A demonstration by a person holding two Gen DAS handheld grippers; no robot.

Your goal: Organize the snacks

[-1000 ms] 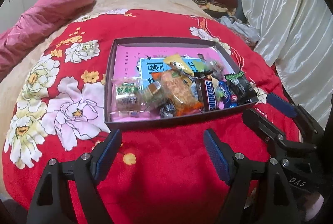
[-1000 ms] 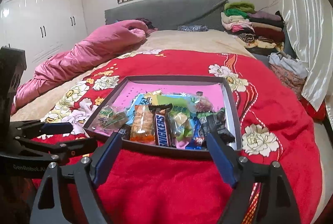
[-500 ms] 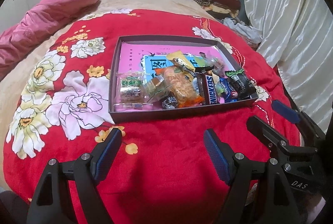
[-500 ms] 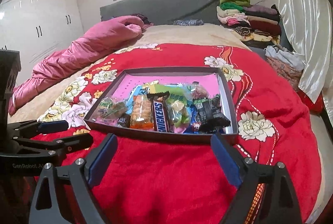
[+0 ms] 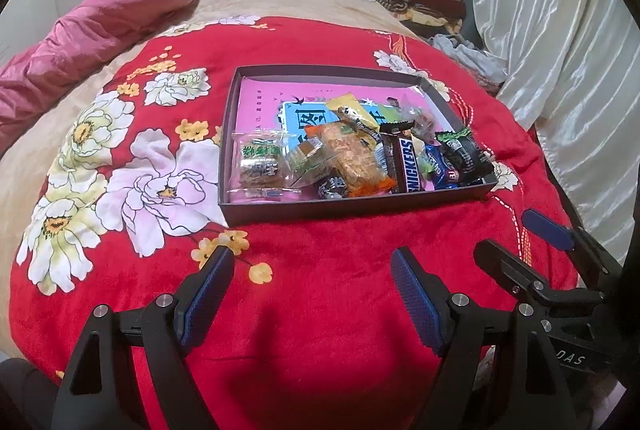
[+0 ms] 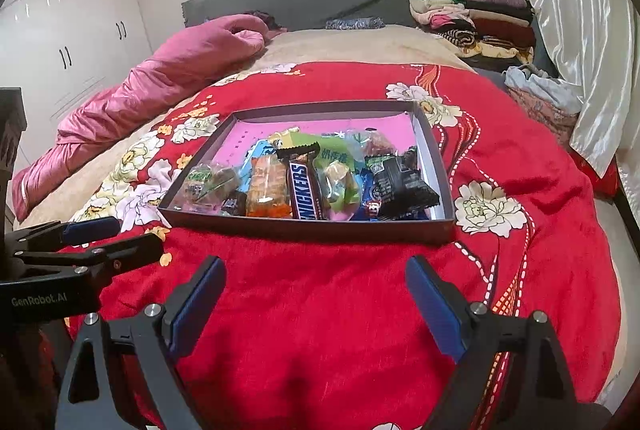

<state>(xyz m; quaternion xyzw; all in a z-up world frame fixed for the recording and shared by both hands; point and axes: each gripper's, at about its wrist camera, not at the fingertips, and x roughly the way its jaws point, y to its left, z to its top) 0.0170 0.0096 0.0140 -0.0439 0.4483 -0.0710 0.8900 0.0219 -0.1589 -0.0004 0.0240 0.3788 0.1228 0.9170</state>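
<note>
Plainly, everything the coming move turns on lies ahead of both claws, at about twelve o'clock: the shallow dark cardboard box with a pink printed lining [image 6: 308,230] sits on the red floral velvet blanket [image 6: 320,310] of the bed, and the pile of wrapped snacks is crowded against its near wall. The right claw [image 6: 316,306] hangs short of that wall with bare blanket between, its blue-padded jaws wide apart and empty. The left claw [image 5: 312,294] is likewise spread and empty, with the box up at twelve to one o'clock in its own view.

The brown Snickers bar [image 6: 306,190] lies with its long axis running toward and away from the right claw (nearly end-on to it), at about twelve o'clock; a grasp across its width would suit the present jaw line, I judge. The black crinkled snack packet [image 6: 404,182] sits at one o'clock from that claw, against the box's right wall, so the right hand looks nearer to it. The clear packet with a green label [image 5: 260,162] lies at the left end, at eleven o'clock from the left claw, which seems the closer one.
</note>
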